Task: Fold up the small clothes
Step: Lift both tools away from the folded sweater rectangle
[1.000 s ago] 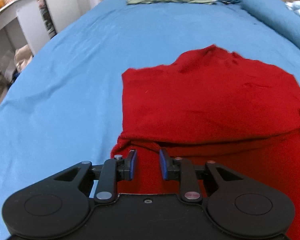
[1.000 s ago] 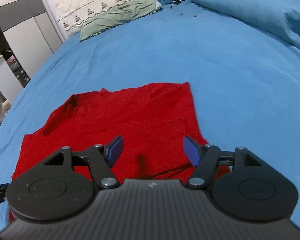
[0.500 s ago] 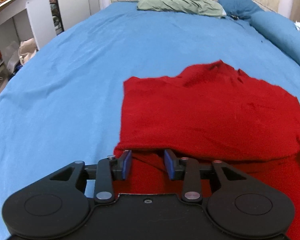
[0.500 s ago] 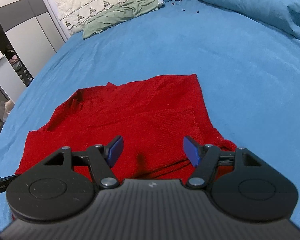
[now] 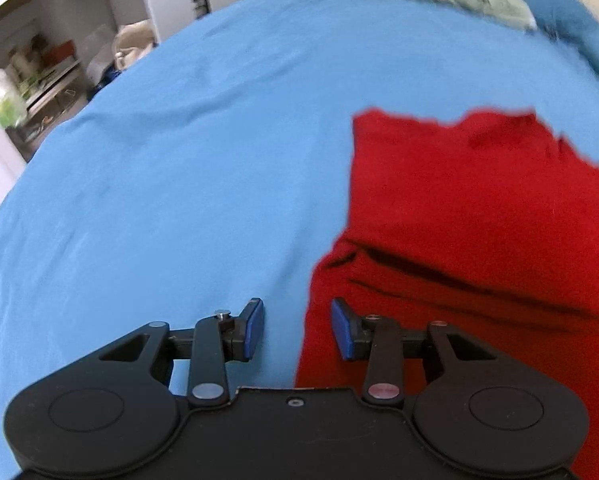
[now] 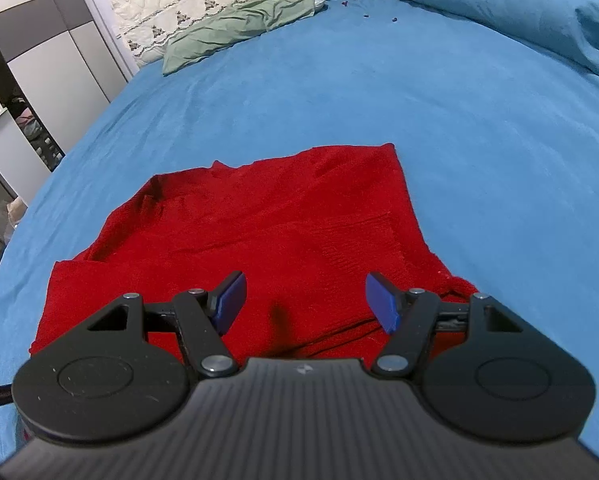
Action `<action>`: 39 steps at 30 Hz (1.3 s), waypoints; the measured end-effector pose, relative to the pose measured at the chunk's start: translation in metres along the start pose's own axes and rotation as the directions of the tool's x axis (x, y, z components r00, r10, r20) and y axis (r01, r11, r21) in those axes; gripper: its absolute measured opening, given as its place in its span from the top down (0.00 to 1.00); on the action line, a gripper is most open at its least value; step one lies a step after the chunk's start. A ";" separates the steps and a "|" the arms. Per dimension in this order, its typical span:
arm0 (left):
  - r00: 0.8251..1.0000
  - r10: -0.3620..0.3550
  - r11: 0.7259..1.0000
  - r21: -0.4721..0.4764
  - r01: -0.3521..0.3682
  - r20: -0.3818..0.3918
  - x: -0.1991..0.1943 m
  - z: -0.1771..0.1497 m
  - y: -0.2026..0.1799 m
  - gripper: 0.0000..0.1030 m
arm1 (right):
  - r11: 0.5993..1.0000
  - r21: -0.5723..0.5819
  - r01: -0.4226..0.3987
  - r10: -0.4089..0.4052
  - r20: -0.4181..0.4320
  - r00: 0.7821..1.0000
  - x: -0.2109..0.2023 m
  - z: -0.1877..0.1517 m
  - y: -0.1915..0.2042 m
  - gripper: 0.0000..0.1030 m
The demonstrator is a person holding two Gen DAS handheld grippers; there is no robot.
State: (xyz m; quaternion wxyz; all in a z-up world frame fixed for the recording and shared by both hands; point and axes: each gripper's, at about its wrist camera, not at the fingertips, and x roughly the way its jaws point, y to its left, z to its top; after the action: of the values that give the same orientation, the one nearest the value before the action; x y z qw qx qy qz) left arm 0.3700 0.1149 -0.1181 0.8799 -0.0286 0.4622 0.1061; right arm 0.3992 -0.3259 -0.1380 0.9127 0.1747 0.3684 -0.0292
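Observation:
A red knit garment (image 5: 479,216) lies on the blue bed sheet (image 5: 159,184), with a flat upper layer folded over its near part. My left gripper (image 5: 297,330) is open and empty, hovering at the garment's left edge: its left finger is over the sheet, its right finger over red cloth. In the right wrist view the garment (image 6: 267,232) lies spread ahead. My right gripper (image 6: 302,300) is wide open and empty above its near edge.
Pillows (image 6: 219,12) and a green folded cloth (image 6: 239,28) lie at the bed's head. A bunched blue duvet (image 6: 519,8) runs along the right side. White shelves with clutter (image 5: 39,64) stand off the bed's left edge.
My left gripper has opened wider and shifted left, off the fold to the garment's left edge. My right gripper stays open and has drawn back slightly.

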 end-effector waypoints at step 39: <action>0.938 -0.312 0.940 0.191 0.282 0.150 -0.201 -0.107 0.044 0.04 | 0.956 -0.265 -0.129 0.153 0.072 0.986 -0.265 -0.065 -0.053 0.03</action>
State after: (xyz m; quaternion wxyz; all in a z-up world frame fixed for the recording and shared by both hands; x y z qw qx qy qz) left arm 0.1636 0.1097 -0.0124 0.9228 -0.0150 0.3795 -0.0651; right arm 0.1537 -0.3737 -0.0161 0.9434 0.0783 0.3132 0.0765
